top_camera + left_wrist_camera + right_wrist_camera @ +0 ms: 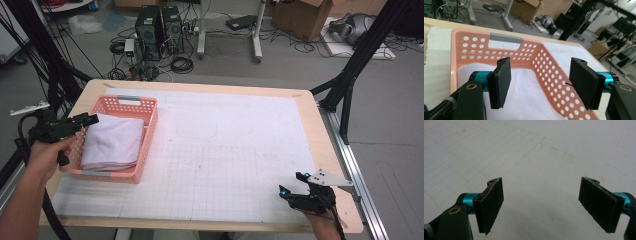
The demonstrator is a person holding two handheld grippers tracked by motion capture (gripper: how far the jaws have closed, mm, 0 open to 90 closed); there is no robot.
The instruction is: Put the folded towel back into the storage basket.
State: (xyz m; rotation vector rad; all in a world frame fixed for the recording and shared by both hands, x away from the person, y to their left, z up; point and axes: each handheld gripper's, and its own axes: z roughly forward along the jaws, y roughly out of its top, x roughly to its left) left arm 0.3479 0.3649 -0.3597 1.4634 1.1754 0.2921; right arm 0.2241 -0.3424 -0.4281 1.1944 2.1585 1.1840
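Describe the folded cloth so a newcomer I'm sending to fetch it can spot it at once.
Start at the wooden table covered by a white gridded mat. At its left end sits a pink perforated basket, next to the left gripper, whose jaws stand open with nothing between them. The white folded cloth lies flat inside that basket, the one soft thing on the table.

Left gripper (pixel 540 85), black body, teal jaw mounts, brass screws, flat black pads; right gripper (pixel 299 186), black, teal tips, grey three-cornered plate, trailing black cable; bare forearms
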